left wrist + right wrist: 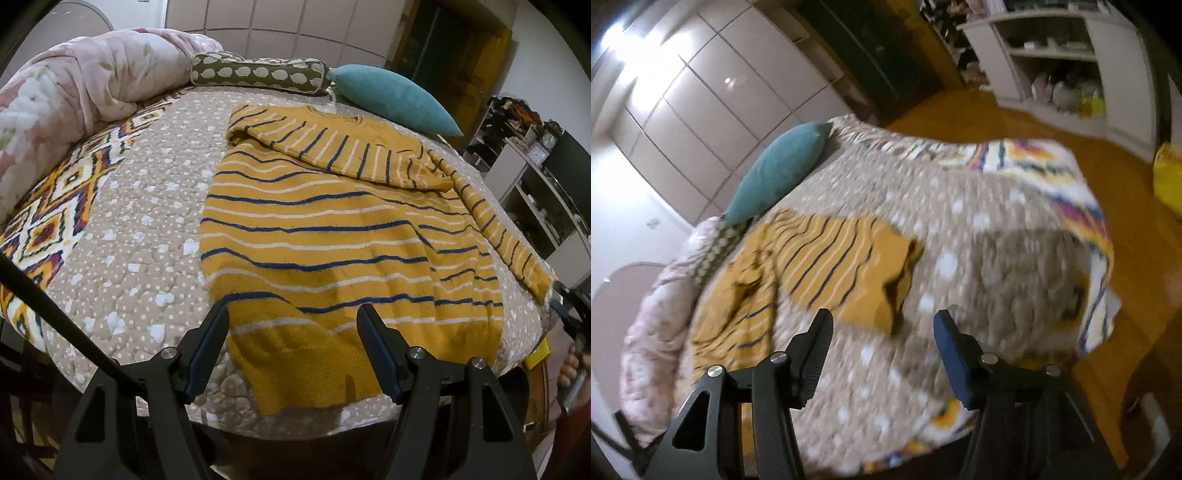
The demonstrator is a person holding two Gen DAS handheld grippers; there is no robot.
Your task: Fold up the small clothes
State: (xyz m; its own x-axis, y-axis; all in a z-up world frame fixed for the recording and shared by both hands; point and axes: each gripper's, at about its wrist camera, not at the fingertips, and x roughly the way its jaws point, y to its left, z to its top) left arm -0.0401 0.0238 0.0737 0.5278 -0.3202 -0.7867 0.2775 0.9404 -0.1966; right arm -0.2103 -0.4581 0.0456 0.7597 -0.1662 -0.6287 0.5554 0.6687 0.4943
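While left gripper [293, 314] fingers gape over sweater [332, 236] — empty | right gripper [882, 319] likewise.

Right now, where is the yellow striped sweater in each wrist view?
Left wrist: the sweater fills the centre and right, with its hem between the open jaws.
Right wrist: it lies left of centre, blurred, beyond the open jaws.
Shared landmark: the teal pillow lies beyond it in both.

Mustard sweater [332, 229], blue-white stripes
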